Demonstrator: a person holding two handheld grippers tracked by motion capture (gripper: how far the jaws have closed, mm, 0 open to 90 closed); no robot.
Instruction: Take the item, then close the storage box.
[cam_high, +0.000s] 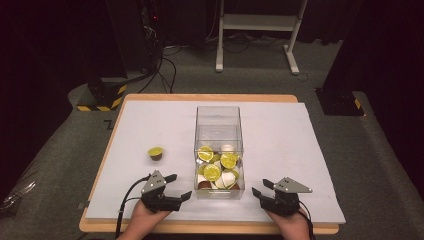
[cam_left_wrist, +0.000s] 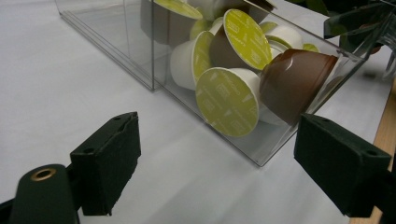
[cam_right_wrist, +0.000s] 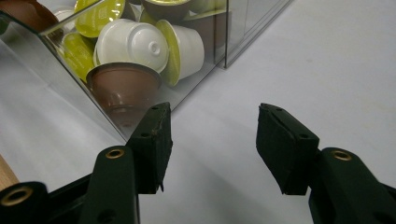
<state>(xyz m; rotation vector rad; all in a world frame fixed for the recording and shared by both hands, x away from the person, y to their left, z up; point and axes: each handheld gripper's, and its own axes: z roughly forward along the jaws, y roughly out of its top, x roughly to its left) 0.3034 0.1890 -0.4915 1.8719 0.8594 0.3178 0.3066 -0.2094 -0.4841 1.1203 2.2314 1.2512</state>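
Landmark: clear box (cam_high: 218, 131) at mid-desk (cam_high: 280, 150), open-topped, partly filled with coffee capsules (cam_high: 218, 167) with lime-green lids and white or brown cups.
Loose capsule: one capsule (cam_high: 155, 153) stands on the desk to the left of the box, well apart from it, lid up.
Left hand-held gripper (cam_high: 176, 187): just left of the box's near corner, jaws wide and holding nothing, aimed at the box; the loose capsule lies beyond it, farther from the person.
Left gripper view: the box's near corner (cam_left_wrist: 261, 140) sits between the pads (cam_left_wrist: 109, 163), untouched.
Right hand-held gripper (cam_high: 261, 188): just right of the box's near corner, jaws wide, holding nothing.
Right gripper view: the box wall (cam_right_wrist: 70, 84) lies near one pad (cam_right_wrist: 152, 147), bare desk between the pads.
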